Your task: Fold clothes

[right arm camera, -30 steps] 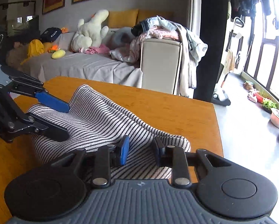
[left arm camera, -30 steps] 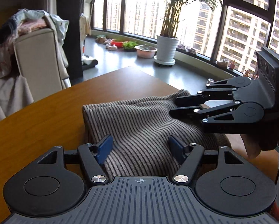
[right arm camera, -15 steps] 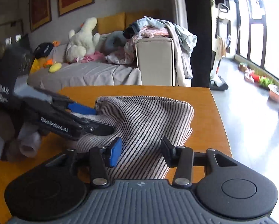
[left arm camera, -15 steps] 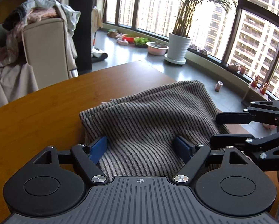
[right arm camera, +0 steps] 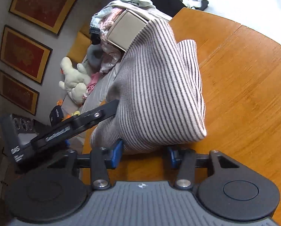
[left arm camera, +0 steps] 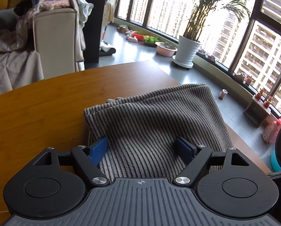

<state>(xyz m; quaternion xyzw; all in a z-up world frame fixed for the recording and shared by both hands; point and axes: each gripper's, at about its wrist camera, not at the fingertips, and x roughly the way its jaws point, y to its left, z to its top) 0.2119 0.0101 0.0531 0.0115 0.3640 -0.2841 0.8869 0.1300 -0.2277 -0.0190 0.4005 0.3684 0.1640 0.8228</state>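
A folded grey-and-black striped garment [left arm camera: 151, 116] lies on the wooden table [left arm camera: 46, 109], near its right edge. My left gripper [left arm camera: 141, 148] is open; its blue pads [left arm camera: 98, 150] stand wide apart on either side of the garment's near end. The right wrist view is rolled sideways. There the striped garment [right arm camera: 159, 94] lies just beyond my open right gripper [right arm camera: 145, 155], whose pads hold nothing. The left gripper [right arm camera: 80, 124] shows there from the side, one finger against the garment's edge.
An armchair [left arm camera: 55, 37] draped with clothes stands beyond the table's far edge. A potted plant [left arm camera: 187, 52] and bowls sit on the floor by the windows. A sofa with a plush toy [right arm camera: 74, 79] lies behind. Bare table [right arm camera: 244, 94] spreads to the garment's right.
My right gripper let go of the garment's corner, opened, drew back and rolled sideways, leaving the left wrist view. The garment settled flat. My left gripper stayed open over its near end.
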